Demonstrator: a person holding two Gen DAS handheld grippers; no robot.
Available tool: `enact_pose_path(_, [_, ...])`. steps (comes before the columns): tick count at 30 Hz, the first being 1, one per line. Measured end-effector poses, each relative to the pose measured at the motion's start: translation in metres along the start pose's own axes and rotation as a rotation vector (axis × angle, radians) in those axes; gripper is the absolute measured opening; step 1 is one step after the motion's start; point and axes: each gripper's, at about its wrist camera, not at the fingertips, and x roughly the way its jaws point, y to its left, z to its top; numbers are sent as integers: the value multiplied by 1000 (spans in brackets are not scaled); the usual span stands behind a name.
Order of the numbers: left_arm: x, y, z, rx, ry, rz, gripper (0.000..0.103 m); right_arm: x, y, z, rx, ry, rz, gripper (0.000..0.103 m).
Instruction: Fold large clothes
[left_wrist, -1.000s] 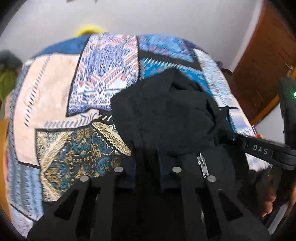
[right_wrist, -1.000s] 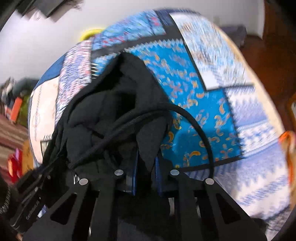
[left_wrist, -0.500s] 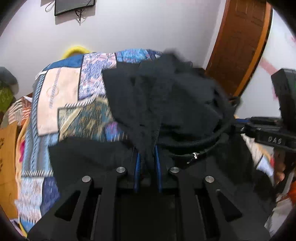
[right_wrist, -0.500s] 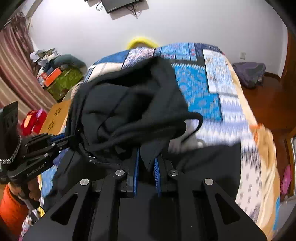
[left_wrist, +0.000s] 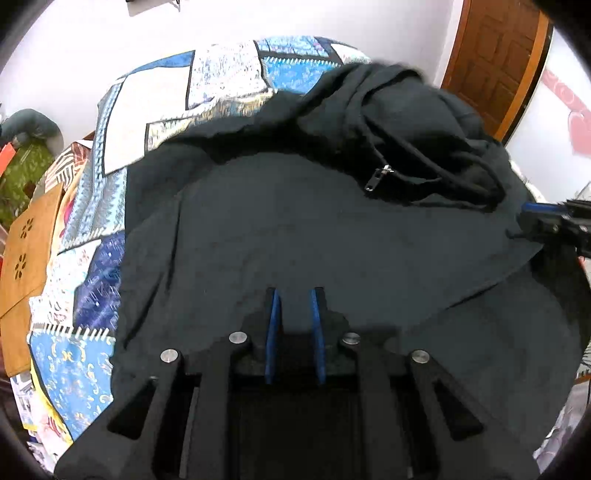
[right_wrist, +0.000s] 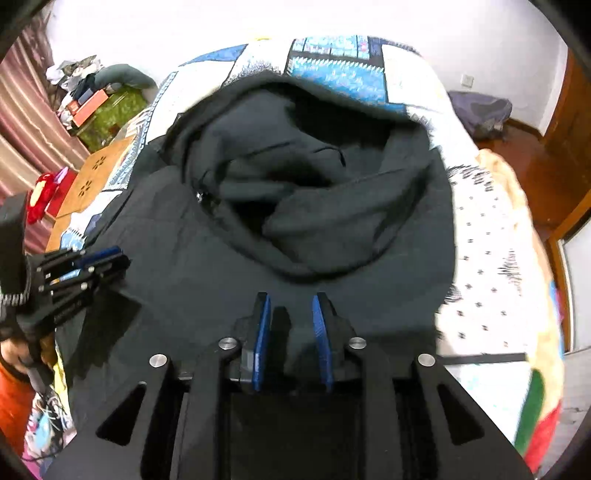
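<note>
A black zip hoodie lies on the patchwork bedspread, folded over itself, with its hood bunched at the far end. Its zipper pull and drawcord lie on top. My left gripper hovers just above the fabric, jaws apart, nothing between the blue pads. My right gripper is likewise apart and empty over the near edge of the hoodie. The right gripper shows at the right edge of the left wrist view, and the left gripper at the left of the right wrist view.
The bedspread extends to the right of the hoodie. A wooden door stands at the far right. A low wooden stool, cluttered bags and a curtain lie left of the bed.
Both grippers carried the hoodie's upper part toward me over the lower part, laid it down and opened. The fabric is out of both jaws and rests folded on the bed.
</note>
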Motion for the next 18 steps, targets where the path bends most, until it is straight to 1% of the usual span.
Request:
enact_pose_path(1, [-3, -2, 5, 4, -11, 1, 24, -5, -3, 2, -1, -13, -9, 28])
enact_pose_path(2, [-6, -4, 10, 9, -25, 3, 27, -12, -6, 3, 4, -26, -14, 37])
enact_pose_path(3, [-12, -8, 17, 18, -53, 11, 36, -18, -9, 5, 17, -40, -13, 43])
enact_pose_path(4, [-18, -11, 24, 27, -77, 19, 42, -26, -12, 3, 31, -61, -11, 51])
enact_pose_path(6, [-28, -17, 42, 48, -129, 28, 43, -36, -22, 9, 61, -114, -13, 53])
enact_pose_path(8, [-34, -22, 63, 66, -156, 21, 43, -41, -32, 19, 91, -141, -9, 53])
enact_pose_path(9, [-38, -29, 75, 78, -175, 14, 45, -42, -38, 24, 117, -151, -3, 53])
enact_pose_path(12, [-41, -44, 104, 116, -215, 7, 58, -35, -59, 34, 194, -160, 12, 53])
enact_pose_path(13, [-40, -52, 115, 135, -230, 4, 64, -34, -63, 34, 213, -159, 15, 53])
enact_pose_path(14, [-37, -60, 124, 159, -240, 7, 67, -28, -71, 37, 244, -157, 23, 53])
enact_pose_path(16, [-27, -72, 139, 199, -255, 34, 83, -21, -83, 38, 291, -150, 39, 53])
enact_pose_path(18, [-14, -85, 150, 233, -267, 69, 84, -11, -95, 41, 340, -139, 64, 53])
